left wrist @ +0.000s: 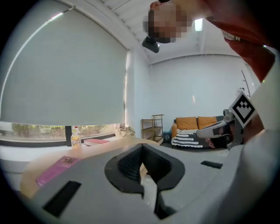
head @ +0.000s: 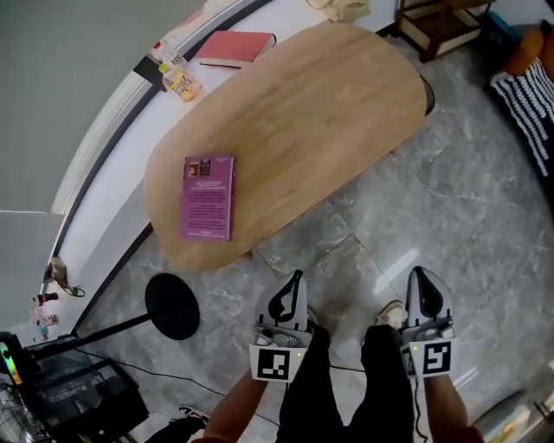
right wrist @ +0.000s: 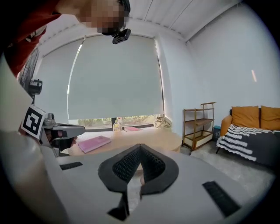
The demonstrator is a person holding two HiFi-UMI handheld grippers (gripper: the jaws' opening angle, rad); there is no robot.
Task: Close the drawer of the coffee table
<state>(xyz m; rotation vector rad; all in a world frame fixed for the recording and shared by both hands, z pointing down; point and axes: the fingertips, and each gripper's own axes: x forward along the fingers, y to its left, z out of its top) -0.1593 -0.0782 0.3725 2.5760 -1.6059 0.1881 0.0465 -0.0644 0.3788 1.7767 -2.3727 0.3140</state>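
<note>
The desk (head: 329,104) is an oval wooden top that lies slantwise in the head view, from lower left to upper right. Its drawer cannot be made out from above or from either gripper view. The far long edge of the desk runs near the white sill (head: 112,173). The near long edge faces the grey tile floor (head: 450,208).

A purple book (head: 208,197) lies flat near the left rounded end, with its corner close to the near edge. A red book (head: 234,47) and a bottle (head: 179,80) are on the sill, beyond the far edge.

The left gripper (head: 294,284) and the right gripper (head: 421,290) are side by side over the floor, apart from the near edge, with bare tiles between them and the desk. Both point toward the desk. Each gripper has its jaws together and nothing is between them.

To the right the floor is open as far as the striped blanket (head: 528,95). To the left a black round base (head: 172,305) stands on the floor near the left end of the desk. A wooden shelf (head: 437,26) stands beyond the right end.
</note>
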